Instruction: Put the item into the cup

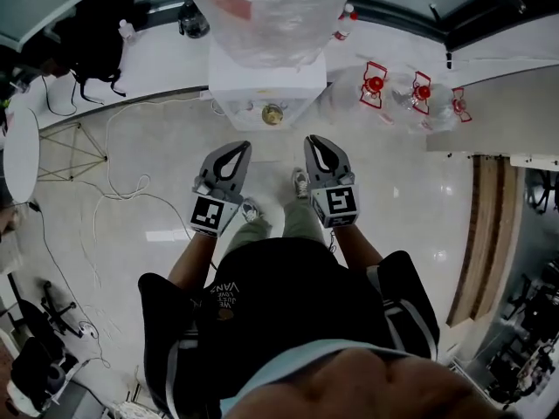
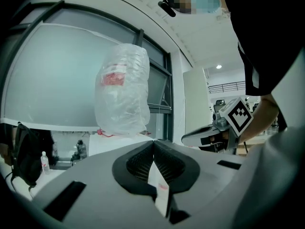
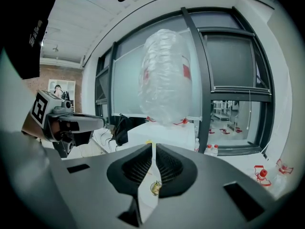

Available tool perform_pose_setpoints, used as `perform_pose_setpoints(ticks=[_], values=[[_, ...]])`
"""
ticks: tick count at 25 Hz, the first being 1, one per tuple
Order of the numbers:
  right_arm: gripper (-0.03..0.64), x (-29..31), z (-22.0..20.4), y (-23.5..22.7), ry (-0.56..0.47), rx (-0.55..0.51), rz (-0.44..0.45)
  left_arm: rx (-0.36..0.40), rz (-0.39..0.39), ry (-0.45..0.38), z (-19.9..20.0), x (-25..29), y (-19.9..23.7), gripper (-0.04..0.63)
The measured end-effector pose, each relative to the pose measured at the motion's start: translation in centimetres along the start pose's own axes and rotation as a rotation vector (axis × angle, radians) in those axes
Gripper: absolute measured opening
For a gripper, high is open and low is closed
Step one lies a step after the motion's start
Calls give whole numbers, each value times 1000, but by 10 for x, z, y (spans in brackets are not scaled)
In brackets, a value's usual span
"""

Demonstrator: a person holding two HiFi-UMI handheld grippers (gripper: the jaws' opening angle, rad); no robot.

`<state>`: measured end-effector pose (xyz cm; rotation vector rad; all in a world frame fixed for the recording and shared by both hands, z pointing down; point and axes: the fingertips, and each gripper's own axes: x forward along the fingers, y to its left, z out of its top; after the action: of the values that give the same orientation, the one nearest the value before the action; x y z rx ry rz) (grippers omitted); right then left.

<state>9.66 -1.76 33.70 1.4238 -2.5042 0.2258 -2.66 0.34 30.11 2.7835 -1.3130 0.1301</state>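
My left gripper is shut on a thin white slip with a red stripe, which sticks back out of the closed jaws. A flat white paper piece with a small gold mark is pinched in my right gripper, whose jaws meet on it. Both grippers are held side by side, pointing at a white water dispenser topped by a plastic-wrapped bottle. A small round brownish thing sits on the dispenser's front. I cannot make out a cup.
Several red-capped bottles stand on the floor to the right of the dispenser. Cables trail over the pale floor on the left, near a black bag. A wooden panel runs along the right. Windows are behind the dispenser.
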Motion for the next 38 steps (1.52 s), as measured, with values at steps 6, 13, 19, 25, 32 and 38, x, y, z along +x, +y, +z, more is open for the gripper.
perform_pose_setpoints(ticks=[6,13,19,25,32,38], values=[[55,-18,23,8,-1,-13,37,-5,36,-4,26,-12,-7,20],[55,-28,44,5,-15,9,60,66,94,-11,54,-28,-6,20],[54,-37,53,-1,-27,11,65,62,157,-23,63,-41,-4,20],[52,-45,51,-6,-3,23,57,54,180,-20,66,-43,-7,20],[49,-44,58,-9,-1,12,73,40,202,-21,68,-43,-5,20],[49,-39,62,-13,-5,11,89,43,230,-21,71,-41,0,20]])
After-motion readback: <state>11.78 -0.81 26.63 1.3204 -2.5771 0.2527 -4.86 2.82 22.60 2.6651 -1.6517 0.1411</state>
